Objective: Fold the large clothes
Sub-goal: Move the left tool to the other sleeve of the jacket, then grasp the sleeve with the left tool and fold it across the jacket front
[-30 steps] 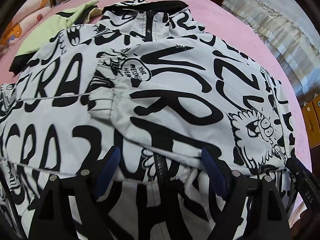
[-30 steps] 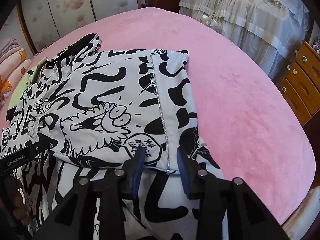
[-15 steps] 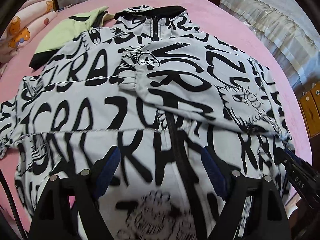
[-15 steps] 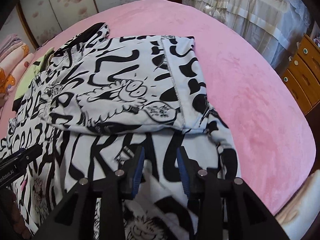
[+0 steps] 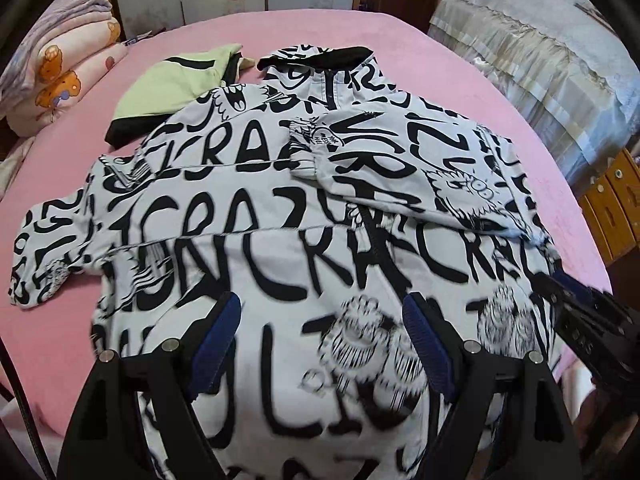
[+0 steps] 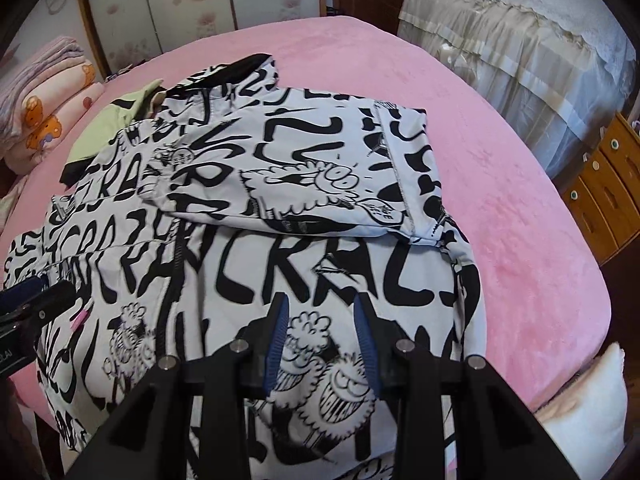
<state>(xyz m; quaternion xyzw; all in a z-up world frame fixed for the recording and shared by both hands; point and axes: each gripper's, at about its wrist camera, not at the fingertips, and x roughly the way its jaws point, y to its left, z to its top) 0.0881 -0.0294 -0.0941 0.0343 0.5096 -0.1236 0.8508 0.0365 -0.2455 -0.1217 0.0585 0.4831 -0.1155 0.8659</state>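
While the jacket [image 5: 256, 240] lies on the pink bed [image 5: 328, 28], one sleeve [image 6: 304, 184] folded across, both grippers, left [image 5: 322, 340] and right [image 6: 322, 336], hover above it, jaws apart, empty.

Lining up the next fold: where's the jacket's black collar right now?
The black collar is at the jacket's far end in both views, beside the green garment lying to its left on the pink bed.

Pink bed [image 5: 320, 28]; printed jacket [image 5: 248, 216], green garment [image 5: 176, 88], folded blankets [image 5: 60, 76] atop
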